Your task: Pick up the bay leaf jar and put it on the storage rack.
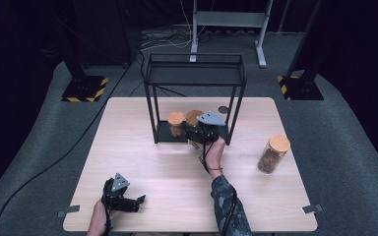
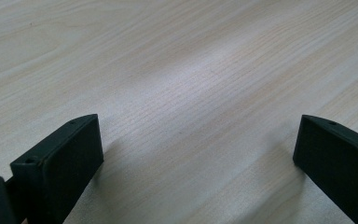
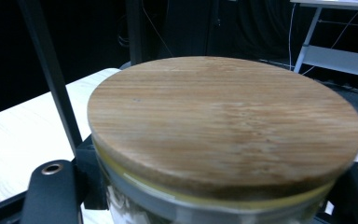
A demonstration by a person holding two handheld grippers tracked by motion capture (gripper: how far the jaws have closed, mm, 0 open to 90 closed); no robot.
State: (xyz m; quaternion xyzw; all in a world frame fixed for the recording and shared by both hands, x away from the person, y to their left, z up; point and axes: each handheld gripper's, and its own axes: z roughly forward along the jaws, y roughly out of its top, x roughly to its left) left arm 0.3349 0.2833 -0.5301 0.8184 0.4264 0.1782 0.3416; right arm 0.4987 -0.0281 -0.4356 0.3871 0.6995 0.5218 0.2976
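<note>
One jar (image 1: pixel 176 123) already stands on the rack's bottom shelf (image 1: pixel 163 132), the right gripper (image 1: pixel 200 133) fingers pinch a second jar (image 3: pixel 223 135) there, a third jar (image 1: pixel 272 154) waits on the tabletop (image 1: pixel 167 167), and the left gripper (image 1: pixel 137 200) rests with fingers spread.

My way under the black rack (image 1: pixel 195 78) at the table's (image 1: pixel 142 147) far edge is narrowed by its legs and two jars (image 1: pixel 176 124); the near half lies open.
</note>
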